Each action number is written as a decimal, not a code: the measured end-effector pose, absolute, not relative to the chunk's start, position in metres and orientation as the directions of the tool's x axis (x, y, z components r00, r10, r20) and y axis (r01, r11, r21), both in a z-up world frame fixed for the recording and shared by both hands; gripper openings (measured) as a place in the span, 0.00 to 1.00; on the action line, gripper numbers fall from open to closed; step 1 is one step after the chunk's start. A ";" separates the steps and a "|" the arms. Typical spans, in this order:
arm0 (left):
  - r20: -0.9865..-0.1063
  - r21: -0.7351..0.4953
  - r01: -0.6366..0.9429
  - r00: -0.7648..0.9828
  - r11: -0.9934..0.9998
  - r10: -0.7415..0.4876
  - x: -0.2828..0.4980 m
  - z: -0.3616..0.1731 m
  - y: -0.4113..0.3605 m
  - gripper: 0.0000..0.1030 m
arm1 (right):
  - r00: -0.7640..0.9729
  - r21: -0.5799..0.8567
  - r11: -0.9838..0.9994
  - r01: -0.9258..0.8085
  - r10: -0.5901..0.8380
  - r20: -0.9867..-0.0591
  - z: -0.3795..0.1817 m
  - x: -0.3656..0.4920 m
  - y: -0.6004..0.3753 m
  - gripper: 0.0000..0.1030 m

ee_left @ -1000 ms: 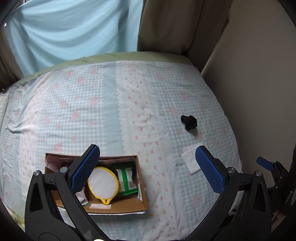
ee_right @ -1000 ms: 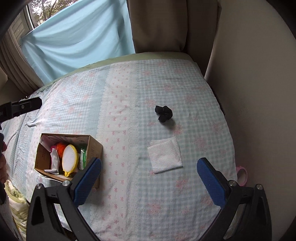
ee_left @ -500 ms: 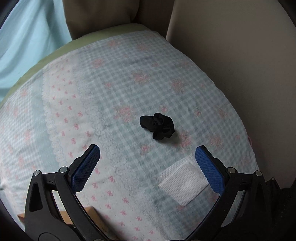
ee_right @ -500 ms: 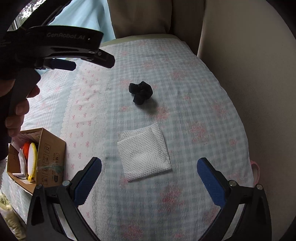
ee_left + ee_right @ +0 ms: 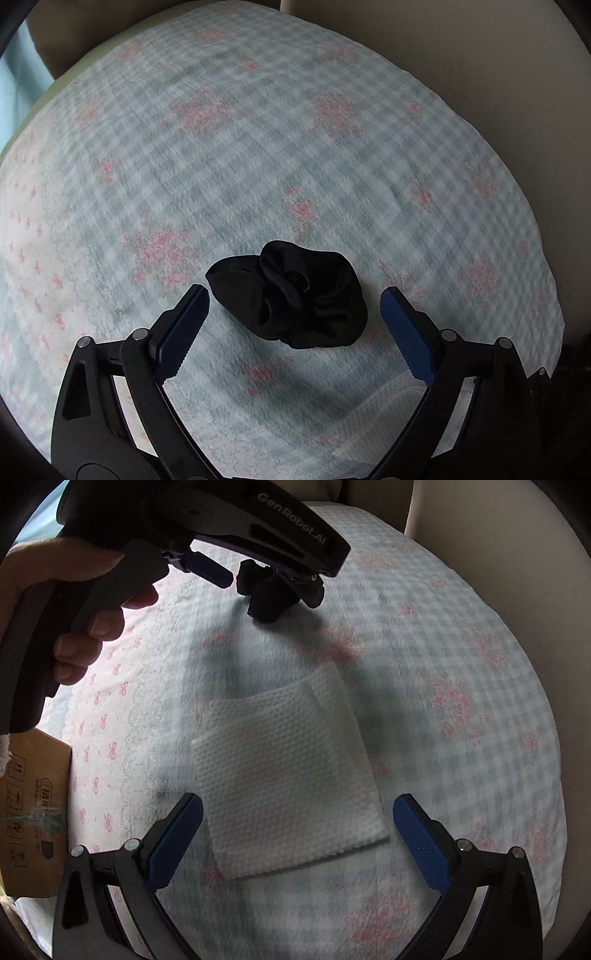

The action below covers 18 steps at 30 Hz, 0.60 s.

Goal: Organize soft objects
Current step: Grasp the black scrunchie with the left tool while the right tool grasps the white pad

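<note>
A crumpled black sock (image 5: pixel 291 295) lies on the checked floral bedsheet (image 5: pixel 258 147). My left gripper (image 5: pixel 295 295) is open, its blue fingers on either side of the sock, just above it. The sock (image 5: pixel 267 600) and the left gripper (image 5: pixel 266 572) also show at the top of the right wrist view. A folded white waffle cloth (image 5: pixel 288 775) lies flat on the sheet. My right gripper (image 5: pixel 297 806) is open, its fingers flanking the cloth's near edge. A corner of the cloth (image 5: pixel 376 424) shows in the left wrist view.
A cardboard box (image 5: pixel 33 808) stands at the left edge of the right wrist view. A beige wall (image 5: pixel 480 55) borders the bed on the right. A hand (image 5: pixel 85 602) holds the left gripper's handle.
Both grippers have moved forward and down. The left gripper swung right from the box to straddle the black sock. The right gripper has closed in on the white cloth.
</note>
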<state>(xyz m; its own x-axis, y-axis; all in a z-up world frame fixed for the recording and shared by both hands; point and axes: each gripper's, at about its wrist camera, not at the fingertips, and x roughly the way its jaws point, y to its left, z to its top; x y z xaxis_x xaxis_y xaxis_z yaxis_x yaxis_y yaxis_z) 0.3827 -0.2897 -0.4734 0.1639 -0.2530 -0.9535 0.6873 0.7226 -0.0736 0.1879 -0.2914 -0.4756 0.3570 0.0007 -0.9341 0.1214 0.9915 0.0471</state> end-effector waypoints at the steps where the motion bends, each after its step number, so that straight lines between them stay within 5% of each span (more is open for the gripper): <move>1: -0.954 -0.074 0.690 0.161 0.720 -0.252 0.384 -0.477 -0.292 0.86 | 0.354 0.052 0.991 0.120 0.006 -0.935 -0.479 0.190 -0.292 0.99; 5: -0.958 -0.067 0.695 0.156 0.716 -0.241 0.390 -0.488 -0.299 0.73 | 0.342 0.039 0.992 0.117 -0.003 -0.940 -0.484 0.195 -0.291 0.91; 10: -0.954 -0.032 0.703 0.190 0.710 -0.231 0.393 -0.491 -0.302 0.48 | 0.347 -0.008 0.994 0.105 -0.044 -0.937 -0.481 0.196 -0.290 0.57; 18: -0.950 -0.096 0.656 0.165 0.749 -0.266 0.404 -0.489 -0.274 0.26 | 0.353 -0.004 0.998 0.062 -0.026 -0.935 -0.476 0.200 -0.274 0.26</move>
